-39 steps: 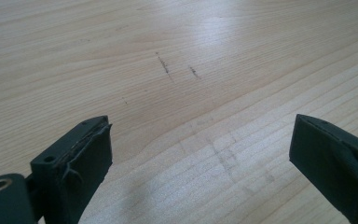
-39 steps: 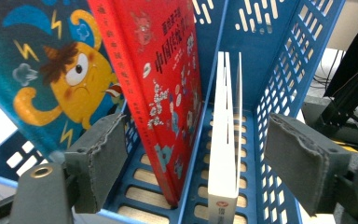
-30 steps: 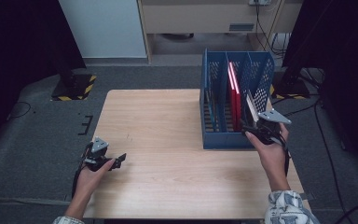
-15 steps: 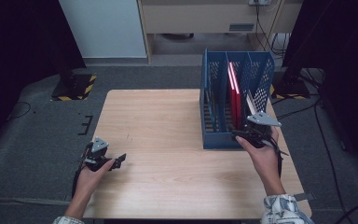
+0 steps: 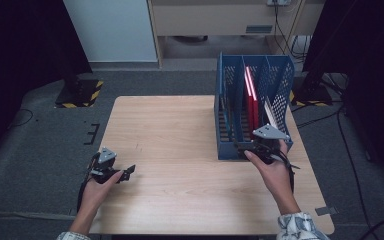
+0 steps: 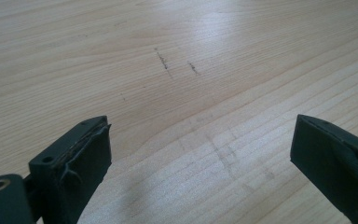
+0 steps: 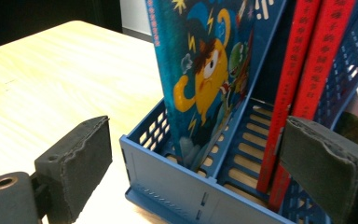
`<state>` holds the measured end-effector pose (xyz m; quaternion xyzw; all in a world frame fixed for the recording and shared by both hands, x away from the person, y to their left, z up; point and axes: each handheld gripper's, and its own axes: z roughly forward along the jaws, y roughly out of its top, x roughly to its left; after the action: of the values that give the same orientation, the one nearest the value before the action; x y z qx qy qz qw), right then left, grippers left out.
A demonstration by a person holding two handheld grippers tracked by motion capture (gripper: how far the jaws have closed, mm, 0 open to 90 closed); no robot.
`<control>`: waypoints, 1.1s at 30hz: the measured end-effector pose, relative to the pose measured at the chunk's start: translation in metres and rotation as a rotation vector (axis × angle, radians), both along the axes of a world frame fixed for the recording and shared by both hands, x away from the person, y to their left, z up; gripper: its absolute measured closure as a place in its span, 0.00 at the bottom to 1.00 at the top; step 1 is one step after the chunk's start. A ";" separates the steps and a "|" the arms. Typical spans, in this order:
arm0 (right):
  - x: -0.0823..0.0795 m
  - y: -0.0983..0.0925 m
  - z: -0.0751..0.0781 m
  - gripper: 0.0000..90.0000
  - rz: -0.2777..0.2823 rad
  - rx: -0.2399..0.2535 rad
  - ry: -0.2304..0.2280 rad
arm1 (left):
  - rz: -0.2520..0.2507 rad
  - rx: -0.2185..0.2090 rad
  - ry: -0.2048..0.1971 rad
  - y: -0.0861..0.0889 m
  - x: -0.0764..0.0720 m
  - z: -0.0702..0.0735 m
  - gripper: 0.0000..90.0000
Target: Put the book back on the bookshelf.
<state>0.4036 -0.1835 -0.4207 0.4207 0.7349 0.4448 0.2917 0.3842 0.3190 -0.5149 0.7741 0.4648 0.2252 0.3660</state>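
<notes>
A blue mesh file rack stands at the table's right rear. Its left slot holds a teal picture book with a yellow cartoon figure. Two red books stand in the middle slot, and a pale-edged book leans in the right slot. My right gripper sits just in front of the rack's low front wall. Its jaws have just been opening and hold nothing. My left gripper rests open over bare wood near the front left corner.
The light wooden table has faint scuff marks ahead of the left gripper. Grey floor surrounds the table, with a white cabinet behind, dark curtains at both sides and cables at the back right.
The right hand drew back from the rack's right slot, moving left along its front and nearer the person. The left hand stayed put.
</notes>
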 end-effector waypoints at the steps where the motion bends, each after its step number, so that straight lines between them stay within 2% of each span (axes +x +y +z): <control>1: 0.000 0.001 -0.001 0.10 0.005 0.000 0.004 | 0.000 0.000 0.000 0.000 0.000 0.000 0.05; 22: -0.010 0.021 -0.014 0.10 0.071 -0.018 0.039 | -0.001 0.002 0.001 0.000 0.000 0.000 0.05; 33: -0.027 0.042 -0.030 0.10 0.151 -0.030 0.080 | -0.003 0.011 0.002 -0.001 -0.001 -0.001 0.05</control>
<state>0.3765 -0.1416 -0.4508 0.3773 0.7821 0.4373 0.2340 0.3836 0.3185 -0.5156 0.7769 0.4630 0.2265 0.3617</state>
